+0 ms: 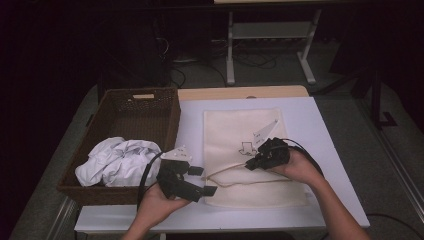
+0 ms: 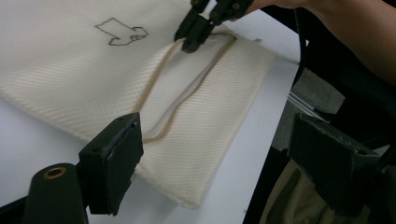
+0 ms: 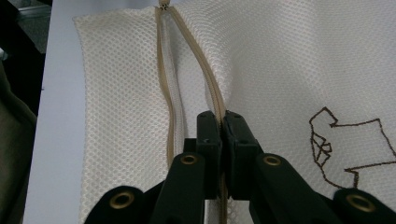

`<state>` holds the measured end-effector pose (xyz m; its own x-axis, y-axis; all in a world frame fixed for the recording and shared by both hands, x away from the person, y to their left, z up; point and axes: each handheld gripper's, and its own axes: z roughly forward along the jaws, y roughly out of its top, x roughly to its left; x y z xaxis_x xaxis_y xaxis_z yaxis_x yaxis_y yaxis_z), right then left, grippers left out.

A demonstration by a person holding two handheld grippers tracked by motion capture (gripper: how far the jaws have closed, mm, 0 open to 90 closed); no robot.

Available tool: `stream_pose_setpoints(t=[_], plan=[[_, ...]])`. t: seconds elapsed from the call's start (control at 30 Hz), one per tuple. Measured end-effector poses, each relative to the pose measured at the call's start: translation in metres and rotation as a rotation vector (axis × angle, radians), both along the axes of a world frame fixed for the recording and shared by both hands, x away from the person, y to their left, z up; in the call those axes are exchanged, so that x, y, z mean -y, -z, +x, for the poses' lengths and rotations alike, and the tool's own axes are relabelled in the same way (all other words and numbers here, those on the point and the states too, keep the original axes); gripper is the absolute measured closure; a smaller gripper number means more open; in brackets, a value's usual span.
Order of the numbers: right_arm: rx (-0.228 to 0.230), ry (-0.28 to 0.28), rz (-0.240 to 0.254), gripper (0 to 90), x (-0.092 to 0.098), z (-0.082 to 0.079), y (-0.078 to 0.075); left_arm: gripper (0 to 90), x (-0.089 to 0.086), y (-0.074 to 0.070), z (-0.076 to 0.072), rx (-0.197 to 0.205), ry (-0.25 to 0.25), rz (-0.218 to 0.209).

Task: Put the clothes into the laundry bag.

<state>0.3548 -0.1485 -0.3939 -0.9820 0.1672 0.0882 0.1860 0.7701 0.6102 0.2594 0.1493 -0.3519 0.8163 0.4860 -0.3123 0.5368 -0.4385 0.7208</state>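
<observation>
- Far left on my high view sits a brown wicker basket point(image 1: 131, 107), resting on the table's left edge, with a heap of crumpled white cloth point(image 1: 119, 161) in its near half
- Just right of the basket's near corner I see my left gripper point(image 1: 196, 181), held in my left hand point(image 1: 159, 202); its jaws are spread wide with nothing between them, hovering over the white table point(image 1: 320, 130) at the near left corner of the bag
- In the left gripper view those two black jaws stand far apart, one over the bag's near edge, the other out past the table's edge
- In the middle of the table lies a cream mesh bag point(image 1: 235, 131), flat, with a small dark outline drawing point(image 1: 246, 148) on it and a tan zipper point(image 1: 235, 176) running across its near part; the zipper is open, its two sides bowed apart
- To the right, my right gripper point(image 1: 252, 163), held in my right hand point(image 1: 300, 167), is down on the bag beside the drawing
- In the right gripper view its jaws are pressed together, pinching one side of the zipper point(image 3: 211, 98), with the slider point(image 3: 163, 6) at the far end of the opening
</observation>
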Motion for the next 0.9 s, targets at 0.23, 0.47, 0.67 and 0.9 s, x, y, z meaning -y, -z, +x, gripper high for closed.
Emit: stream_pose_setpoints(t=[0.23,0.47,0.67,0.9], plan=[[0.004,0.004,0.007,85.1,0.001,0.002,-0.005,17.3,-0.022,-0.020,0.015,-0.027,-0.009,-0.013],[0.005,-0.003,0.004,85.0,0.002,0.005,-0.007,17.3,-0.052,-0.034,0.031,-0.038,-0.050,-0.012],[0.001,-0.004,0.002,84.9,0.001,0.006,-0.006,17.6,-0.078,-0.036,0.038,-0.044,-0.114,0.030],[-0.001,-0.010,-0.002,84.7,0.000,0.007,-0.005,17.6,-0.096,-0.042,0.040,-0.027,-0.161,0.065]])
